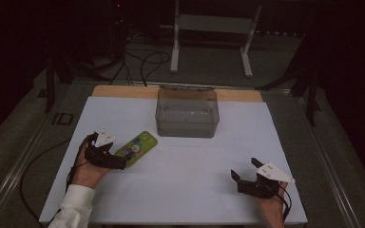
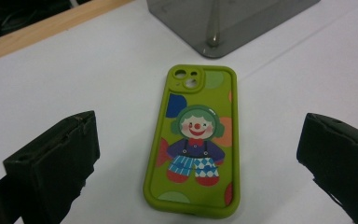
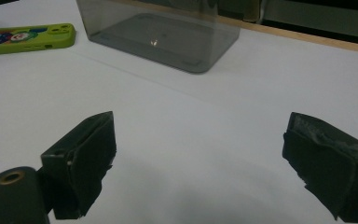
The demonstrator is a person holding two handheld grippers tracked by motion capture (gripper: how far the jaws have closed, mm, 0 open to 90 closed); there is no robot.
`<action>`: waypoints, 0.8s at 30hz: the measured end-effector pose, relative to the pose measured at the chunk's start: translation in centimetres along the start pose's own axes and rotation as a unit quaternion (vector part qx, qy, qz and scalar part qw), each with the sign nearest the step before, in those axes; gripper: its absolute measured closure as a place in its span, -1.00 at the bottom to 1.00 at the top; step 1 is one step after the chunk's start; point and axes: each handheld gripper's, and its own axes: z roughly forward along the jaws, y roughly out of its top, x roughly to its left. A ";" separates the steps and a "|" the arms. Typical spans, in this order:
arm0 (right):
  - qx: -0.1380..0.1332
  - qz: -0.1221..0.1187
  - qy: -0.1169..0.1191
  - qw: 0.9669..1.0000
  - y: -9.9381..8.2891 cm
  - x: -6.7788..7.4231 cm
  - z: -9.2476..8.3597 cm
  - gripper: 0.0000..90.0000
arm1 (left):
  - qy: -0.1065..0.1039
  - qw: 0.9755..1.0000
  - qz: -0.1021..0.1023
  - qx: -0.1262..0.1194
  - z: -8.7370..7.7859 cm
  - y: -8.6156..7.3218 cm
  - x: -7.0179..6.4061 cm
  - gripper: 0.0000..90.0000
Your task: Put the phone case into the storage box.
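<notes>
- While poised low over the green phone case (image 2: 192,142) at centre left of the high view, left gripper (image 1: 120,161) apparently lining up for a pickup; judged an approach step, grasp not yet made.
- Lying flat on the white table sheet (image 1: 185,185), camera cut-out end pointing toward the smoky plastic bin (image 1: 187,112) at upper centre; clown print facing up.
- Seen in the left gripper view: case centred between the two black jaws, left gripper's fingers (image 2: 56,158) spread wide, well clear of both long edges, touching nothing.
- Next move, as a judgement: lowering until the pads bracket the case's long sides, then closing squarely; thin, flat and soft-edged, so likely to slip or tip if pinched too high.
- Probable destination the bin just beyond the case, though not certain.
- Right gripper (image 1: 245,171) resting at lower right of the high view, well apart from case and bin.
- Right gripper's fingers (image 3: 81,158) likewise wide apart, holding nothing, bare sheet between them.
</notes>
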 end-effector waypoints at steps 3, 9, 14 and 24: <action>0.000 0.001 0.000 1.000 0.0 0.0 0.0 -0.79 | -0.004 1.000 0.003 0.015 0.3 0.1 0.0 -1.00; 0.000 0.000 0.000 1.000 0.0 0.0 0.0 -0.79 | -0.006 0.999 0.004 0.035 1.0 0.3 0.1 -1.00; 0.002 0.001 0.000 1.000 0.0 0.0 0.1 -0.79 | -0.012 0.999 -0.001 0.050 1.5 0.6 0.2 -1.00; 0.003 0.003 0.000 1.000 0.0 0.0 0.1 -0.79 | -0.013 0.996 0.009 0.089 2.6 0.8 0.2 -1.00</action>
